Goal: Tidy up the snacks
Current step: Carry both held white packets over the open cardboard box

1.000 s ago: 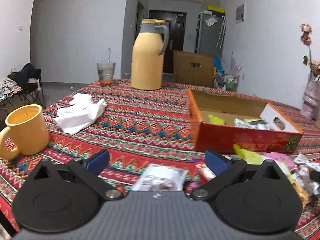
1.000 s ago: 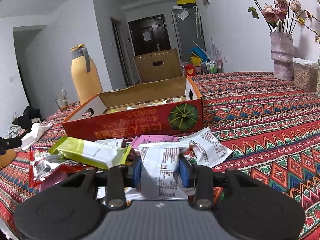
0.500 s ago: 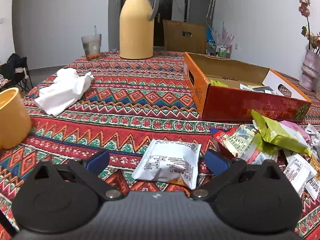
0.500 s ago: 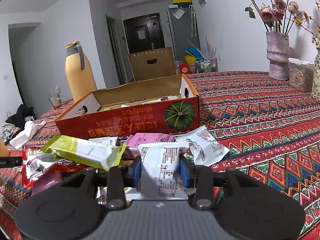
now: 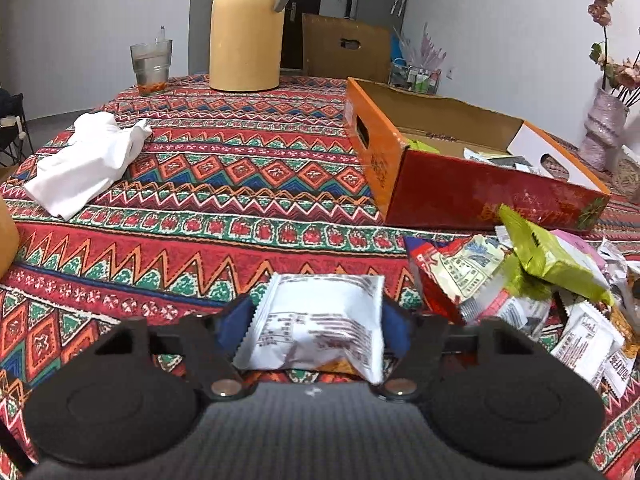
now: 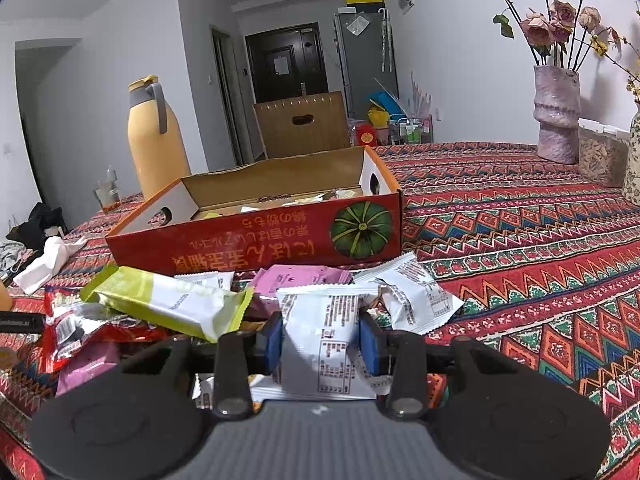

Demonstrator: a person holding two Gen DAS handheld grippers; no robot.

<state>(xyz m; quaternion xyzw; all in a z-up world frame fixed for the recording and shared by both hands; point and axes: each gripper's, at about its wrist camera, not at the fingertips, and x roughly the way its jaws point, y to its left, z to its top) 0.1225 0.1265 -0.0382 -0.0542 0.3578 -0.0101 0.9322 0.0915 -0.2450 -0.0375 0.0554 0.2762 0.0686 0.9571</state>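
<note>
Here the left gripper [image 5: 316,322] has just been closing; its blue pads touch both edges of a white snack packet [image 5: 316,320] on the tablecloth [image 5: 224,184]. The right gripper [image 6: 320,344] clamps another white packet [image 6: 326,340]. At one o'clock, beyond the loose snacks, stands the red box [image 5: 472,196].

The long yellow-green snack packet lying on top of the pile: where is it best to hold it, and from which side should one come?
Probably grip the long yellow-green snack packet across its narrow width near the middle, coming from above. It lies tilted on top of the other packets with nothing over it, and its flat crimped ends look too thin to hold well.
</note>
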